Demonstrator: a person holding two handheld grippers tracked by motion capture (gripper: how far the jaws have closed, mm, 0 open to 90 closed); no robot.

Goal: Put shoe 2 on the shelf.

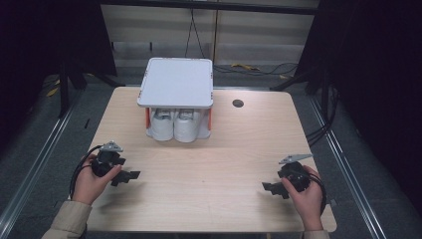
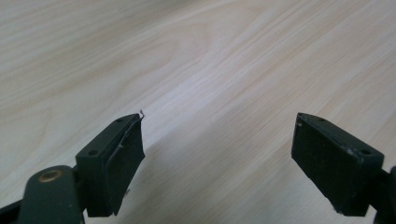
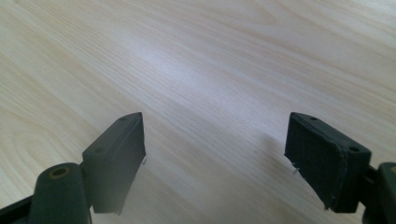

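A white shelf-like stand with orange corner posts [image 1: 176, 82] sits at the back middle of the wooden table [image 1: 214, 164]; two white cups [image 1: 175, 125] stand under its flat top. My left gripper [image 1: 130, 176] rests low over the table's front left, held in a hand, jaws wide apart with bare wood between them [image 2: 217, 140]. My right gripper [image 1: 270, 188] is at the front right, also held in a hand. It stands open over bare wood [image 3: 215, 140]. Both grippers point inward toward the table's middle.
A small dark round hole [image 1: 238, 103] lies in the tabletop right of the stand. Cables run over the grey floor behind the table. Metal rails [image 1: 35, 169] flank the table on both sides.
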